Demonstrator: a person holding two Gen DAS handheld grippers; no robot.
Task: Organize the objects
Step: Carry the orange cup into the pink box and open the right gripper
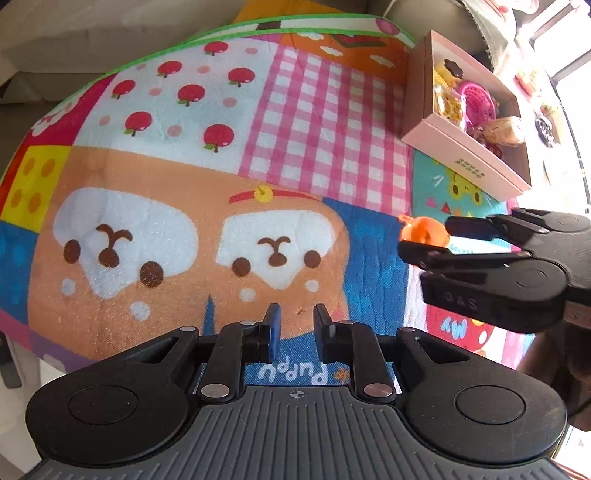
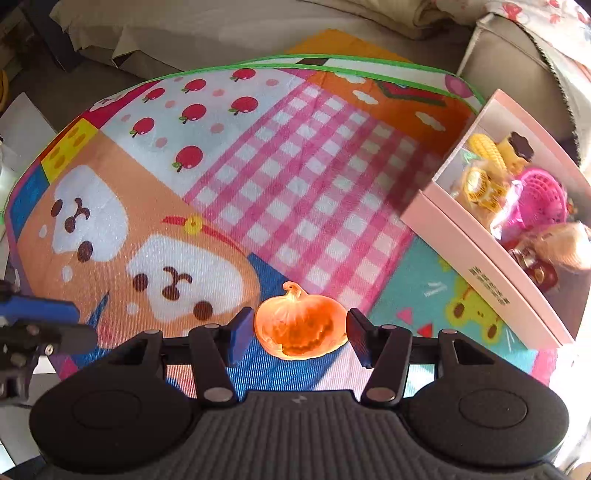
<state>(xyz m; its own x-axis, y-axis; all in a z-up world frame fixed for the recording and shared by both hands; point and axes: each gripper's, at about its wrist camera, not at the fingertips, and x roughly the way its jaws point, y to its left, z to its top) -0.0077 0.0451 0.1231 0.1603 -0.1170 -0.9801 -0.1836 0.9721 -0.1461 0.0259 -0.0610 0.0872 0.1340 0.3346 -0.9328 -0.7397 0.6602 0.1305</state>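
An orange translucent toy pumpkin (image 2: 301, 326) with a carved face sits between my right gripper's (image 2: 299, 332) fingers, which are shut on its two sides above the patchwork play mat (image 2: 258, 166). In the left wrist view the pumpkin (image 1: 423, 232) shows at the right, held in the right gripper (image 1: 424, 238). My left gripper (image 1: 297, 325) is open a narrow gap and empty, hovering over the mat (image 1: 184, 166). A pink box (image 2: 480, 251) holding toy corn, a pink basket and other toys stands at the mat's right; it also shows in the left wrist view (image 1: 465, 155).
A beige sofa (image 2: 517, 66) runs behind the mat and to its right. A green-trimmed mat edge (image 1: 258, 27) curves along the far side. The left gripper's blue-padded finger (image 2: 40, 312) shows at the left of the right wrist view.
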